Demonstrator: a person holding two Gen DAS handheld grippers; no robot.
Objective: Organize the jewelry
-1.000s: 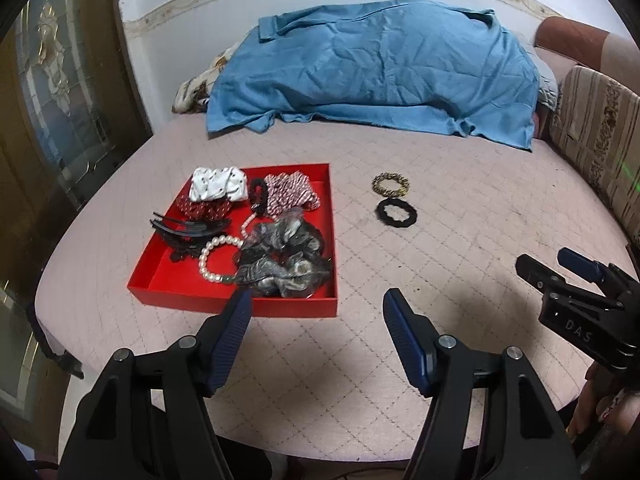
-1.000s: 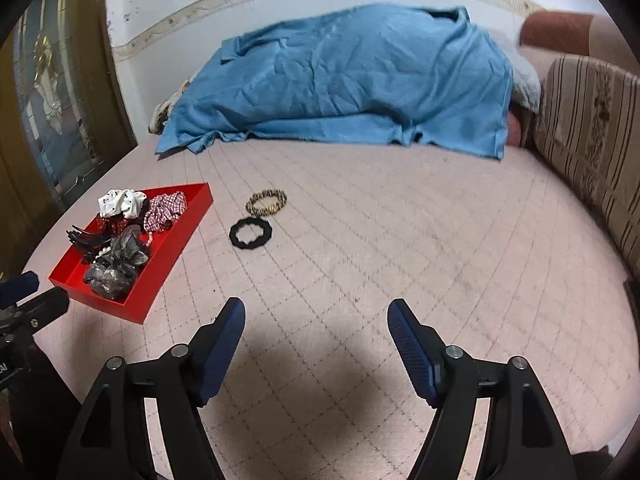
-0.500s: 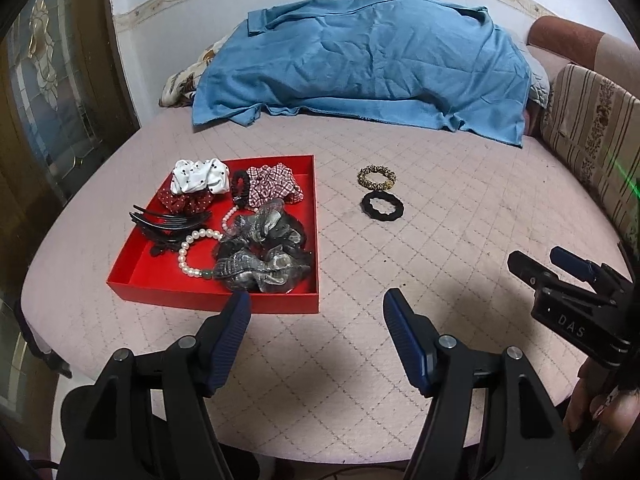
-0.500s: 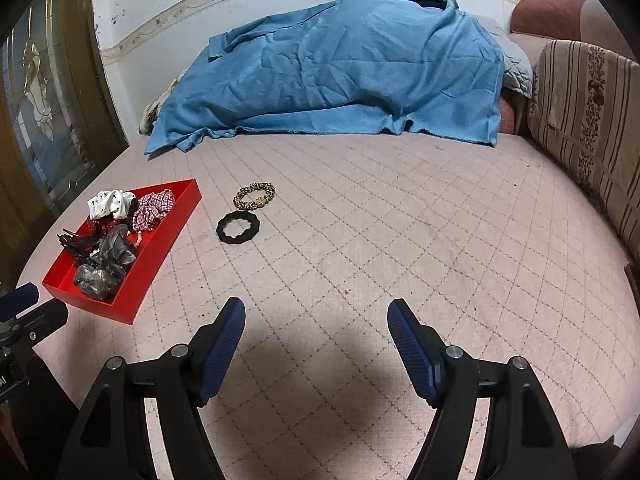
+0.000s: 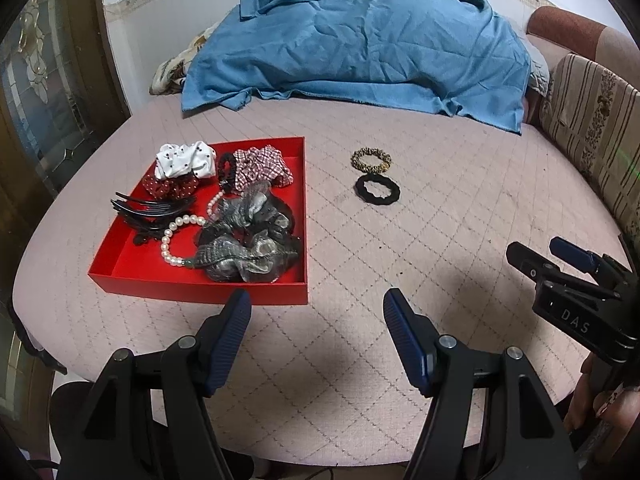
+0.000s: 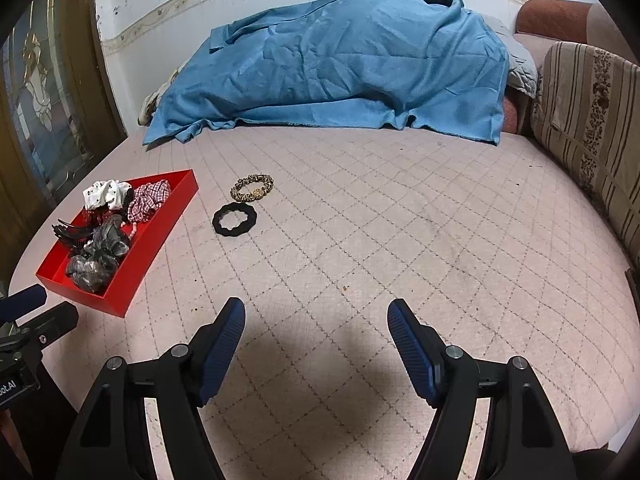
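On the pink quilted bed (image 6: 400,216), two loose rings lie touching each other, just right of the red tray (image 5: 298,216): a leopard-print scrunchie (image 5: 371,159) farther back and a black scrunchie (image 5: 377,189) nearer the camera. The tray already holds a white dotted scrunchie (image 5: 185,159), a plaid one (image 5: 260,168), a grey gauzy scrunchie pile (image 5: 248,244), a pearl bracelet (image 5: 176,240) and black hair claws (image 5: 148,210). A blue sheet (image 6: 340,68) is heaped at the far side.

The left gripper (image 5: 316,328) is released, jaws apart and empty, hovering over bare quilt at the tray's near right corner. The right gripper (image 6: 316,332) is also released and empty, well apart from both rings, over open quilt.

Handling, as a judgement: both rings look like soft fabric over elastic, very light, and will squash flat under the pads, with no breakage risk. They lie low on a soft quilt, so the pads may pinch bedding too. Best hold is probably across one side of the band, one pad inside the hole and one outside. The black ring is nearer, so it likely goes first; since the rings touch, taking it may drag the leopard one. Drop into the tray's bare near-left corner.
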